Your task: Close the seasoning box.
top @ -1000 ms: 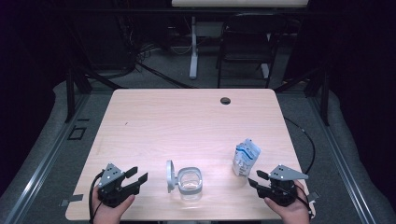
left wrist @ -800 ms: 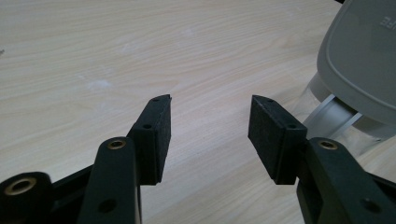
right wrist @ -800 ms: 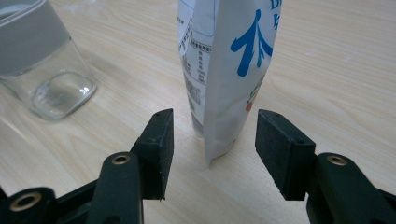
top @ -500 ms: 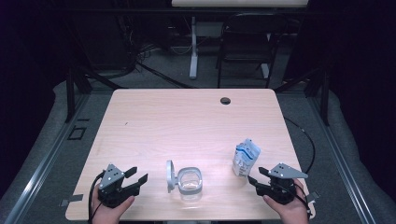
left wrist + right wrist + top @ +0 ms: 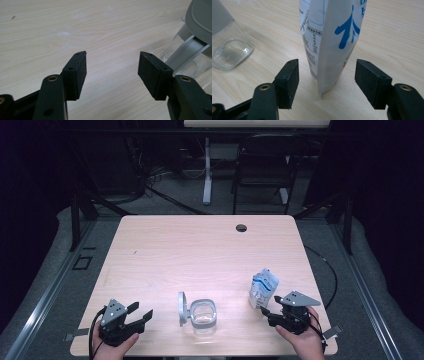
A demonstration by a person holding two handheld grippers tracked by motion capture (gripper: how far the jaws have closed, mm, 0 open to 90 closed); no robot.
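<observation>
High view: a white and blue pouch (image 5: 263, 289) stands upright near the right front of the wooden table (image 5: 200, 250), its long axis vertical and its crimped top edge uppermost. It leans slightly away from the person. The right gripper (image 5: 270, 312) lies just in front of it; the jaws have just been opening and now stand wide apart, pads clear of the pouch.

Right gripper view: the pouch's narrow side seam faces the camera, rising between and just beyond the two pads (image 5: 289, 80). A blue branching mark and part of a blue letter show on one face; the small printed table on the other face is too fine to read.

The left gripper (image 5: 139, 316) rests at the left front, jaws likewise just opened and empty. A clear glass jar (image 5: 204, 315) with its grey hinged lid (image 5: 182, 308) raised stands between the grippers.
</observation>
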